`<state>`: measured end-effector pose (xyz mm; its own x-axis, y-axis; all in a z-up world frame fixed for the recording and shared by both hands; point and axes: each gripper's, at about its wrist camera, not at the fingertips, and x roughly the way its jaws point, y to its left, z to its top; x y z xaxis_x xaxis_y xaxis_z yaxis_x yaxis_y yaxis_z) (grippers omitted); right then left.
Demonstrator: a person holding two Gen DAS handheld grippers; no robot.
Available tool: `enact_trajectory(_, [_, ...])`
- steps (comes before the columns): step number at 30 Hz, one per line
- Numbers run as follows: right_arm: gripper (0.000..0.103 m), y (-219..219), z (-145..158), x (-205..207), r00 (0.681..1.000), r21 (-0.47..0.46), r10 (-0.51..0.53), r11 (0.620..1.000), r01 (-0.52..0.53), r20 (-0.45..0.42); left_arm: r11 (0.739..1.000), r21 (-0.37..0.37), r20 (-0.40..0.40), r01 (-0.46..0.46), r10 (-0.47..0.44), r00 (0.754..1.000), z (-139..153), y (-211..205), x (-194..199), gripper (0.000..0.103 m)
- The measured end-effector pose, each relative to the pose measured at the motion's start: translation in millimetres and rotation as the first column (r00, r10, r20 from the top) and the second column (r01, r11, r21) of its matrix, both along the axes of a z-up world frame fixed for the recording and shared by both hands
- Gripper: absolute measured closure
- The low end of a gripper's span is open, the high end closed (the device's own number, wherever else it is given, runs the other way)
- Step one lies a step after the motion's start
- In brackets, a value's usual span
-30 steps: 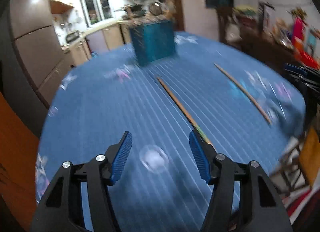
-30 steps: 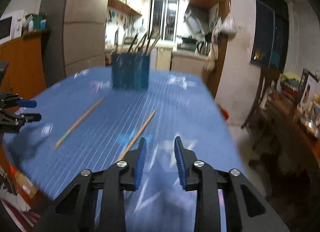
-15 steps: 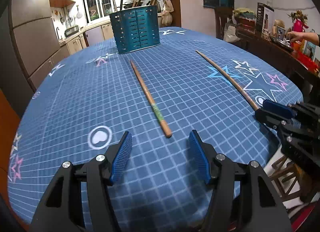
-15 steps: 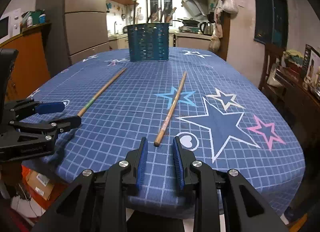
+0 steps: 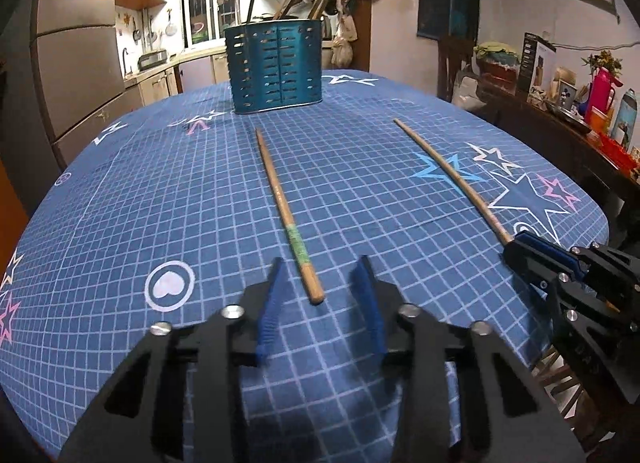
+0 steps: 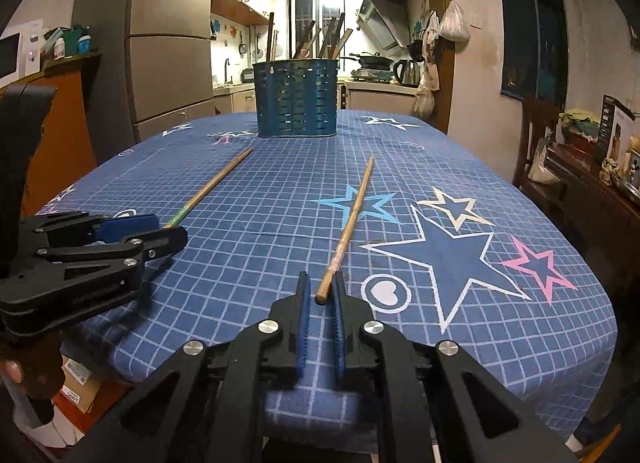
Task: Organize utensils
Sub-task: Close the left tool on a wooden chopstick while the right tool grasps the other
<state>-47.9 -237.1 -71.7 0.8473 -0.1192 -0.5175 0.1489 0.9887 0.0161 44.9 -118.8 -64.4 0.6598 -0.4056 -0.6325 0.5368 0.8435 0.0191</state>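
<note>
Right hand-held gripper [image 6: 321, 295] narrowly spread around the plain chopstick [image 6: 352, 219] end, left hand-held gripper [image 5: 320, 283] spread wide around the green-banded chopstick [image 5: 286, 215] – shallow tip grips could pivot – slip short of the utensil holder [image 6: 297, 97].

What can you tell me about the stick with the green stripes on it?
The chopstick with green stripes is long, thin and looks wooden, with a green band near its thick end. It lies flat on the blue star tablecloth, thin tip toward the teal utensil holder. Its thick end sits between the open left claw's fingers, apparently untouched.
</note>
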Motion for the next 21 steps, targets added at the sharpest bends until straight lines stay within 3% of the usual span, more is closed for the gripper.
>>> enact_trajectory(5, [0.094, -5.8, -1.2, -2.8, 1.0, 0.049, -0.001, 0.999, 0.001, 0.008, 1.0, -0.012, 0.012, 0.02, -0.02, 1.0, -0.1, 3.2, 1.3, 0.092])
enact_trajectory(10, [0.096, -13.1, 1.0, -9.0, 1.0, 0.082, 0.003, 0.997, -0.004, 0.004, 1.0, 0.002, -0.018, 0.004, -0.004, 1.0, 4.8, 14.1, 7.6, 0.097])
enact_trajectory(15, [0.096, -17.4, 27.9, -22.9, 0.998, 0.007, 0.023, 1.0, -0.023, 0.065, 0.999, 0.022, 0.096, -0.038, 0.035, 0.995, 34.7, 29.9, -1.9, 0.098])
enact_trajectory(21, [0.096, -19.4, 85.0, -32.9, 0.974, -0.132, 0.104, 0.988, -0.078, 0.202, 0.996, -0.037, 0.258, -0.085, 0.092, 0.962, 93.8, 50.7, -11.4, 0.098])
